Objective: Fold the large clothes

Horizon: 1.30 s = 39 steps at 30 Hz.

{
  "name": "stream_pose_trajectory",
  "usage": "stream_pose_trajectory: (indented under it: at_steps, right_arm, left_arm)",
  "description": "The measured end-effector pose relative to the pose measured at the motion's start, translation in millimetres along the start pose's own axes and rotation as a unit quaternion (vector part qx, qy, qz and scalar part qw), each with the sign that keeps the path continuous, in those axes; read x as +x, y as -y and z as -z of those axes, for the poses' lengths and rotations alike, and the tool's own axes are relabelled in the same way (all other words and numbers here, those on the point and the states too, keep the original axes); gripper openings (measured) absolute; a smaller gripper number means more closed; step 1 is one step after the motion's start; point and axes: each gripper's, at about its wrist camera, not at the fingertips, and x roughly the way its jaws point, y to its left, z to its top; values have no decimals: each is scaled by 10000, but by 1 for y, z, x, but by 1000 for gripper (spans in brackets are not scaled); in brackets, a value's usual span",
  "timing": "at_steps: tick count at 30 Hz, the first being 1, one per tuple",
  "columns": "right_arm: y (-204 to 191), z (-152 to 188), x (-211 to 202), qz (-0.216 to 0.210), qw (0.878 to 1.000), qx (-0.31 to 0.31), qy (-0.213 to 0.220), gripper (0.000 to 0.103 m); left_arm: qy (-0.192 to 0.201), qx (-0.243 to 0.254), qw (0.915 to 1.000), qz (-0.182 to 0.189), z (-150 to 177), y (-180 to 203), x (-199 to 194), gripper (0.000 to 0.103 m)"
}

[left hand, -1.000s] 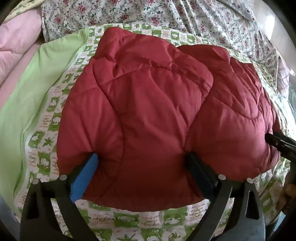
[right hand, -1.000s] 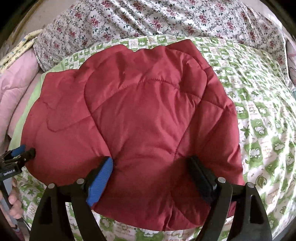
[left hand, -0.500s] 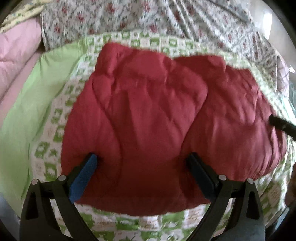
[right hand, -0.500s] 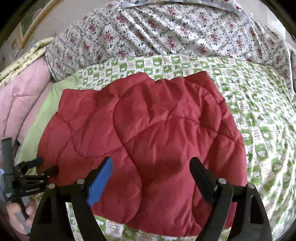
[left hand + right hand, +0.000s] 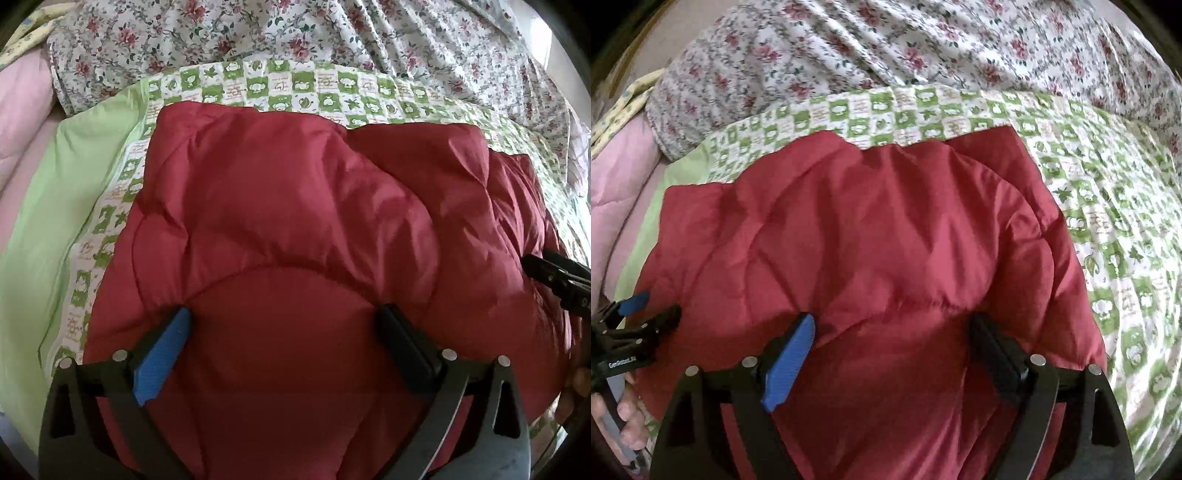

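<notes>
A puffy red quilted jacket [image 5: 295,229] lies folded on the bed; it also fills the right wrist view [image 5: 871,240]. My left gripper [image 5: 282,325] is open, its fingers wide apart over the jacket's near left part, pressing into or resting on the padding. My right gripper [image 5: 892,332] is open the same way over the jacket's near right part. Neither pinches fabric between its pads. The right gripper shows at the right edge of the left wrist view [image 5: 554,273]; the left gripper shows at the left edge of the right wrist view [image 5: 631,321].
The jacket rests on a green-and-white checked sheet [image 5: 317,85] [image 5: 1115,229]. A floral duvet [image 5: 332,29] is bunched behind it. A plain light-green cloth [image 5: 48,206] and pink bedding [image 5: 18,103] lie to the left.
Both grippers have come down and forward onto the jacket after a brief lift; the jacket now fills more of each view and its near edge is hidden under the grippers.
</notes>
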Motion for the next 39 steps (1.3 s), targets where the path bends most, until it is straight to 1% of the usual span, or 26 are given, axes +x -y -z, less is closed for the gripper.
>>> stream_pose_trajectory:
  at_steps: [6, 11, 12, 14, 18, 26, 30, 34, 37, 39]
  right_arm:
    - [8, -6, 9, -39, 9999, 157, 37, 88]
    - [-4, -5, -19, 12, 9994, 101, 323, 87]
    - [-4, -4, -20, 53, 9995, 63, 314, 87]
    - [-1, -2, -11, 96, 9998, 56, 160, 87]
    - [8, -2, 4, 52, 9998, 124, 152, 87]
    - [13, -6, 10, 15, 9997, 197, 165, 87]
    - [12, -5, 10, 21, 9997, 190, 176, 87]
    - [12, -4, 8, 29, 9996, 217, 203, 87]
    - [6, 2, -12, 68, 9992, 192, 340, 87]
    - [3, 10, -33, -49, 9986, 227, 476, 87]
  left_arm:
    - [4, 13, 10000, -6, -6, 0, 12, 103]
    - [26, 41, 10000, -28, -6, 1, 14, 103]
    - [28, 37, 10000, -22, -7, 0, 14, 103]
    - [36, 34, 10000, -15, -7, 0, 14, 103]
    - [31, 40, 10000, -16, -8, 1, 16, 103]
    - [48, 48, 10000, -26, -10, 3, 20, 103]
    - [78, 37, 10000, 42, -5, 2, 4, 103]
    - [89, -11, 9999, 117, 9, 0, -17, 103]
    - [91, -33, 9998, 184, 20, -2, -30, 103]
    - [87, -55, 9996, 261, 26, -3, -37, 103]
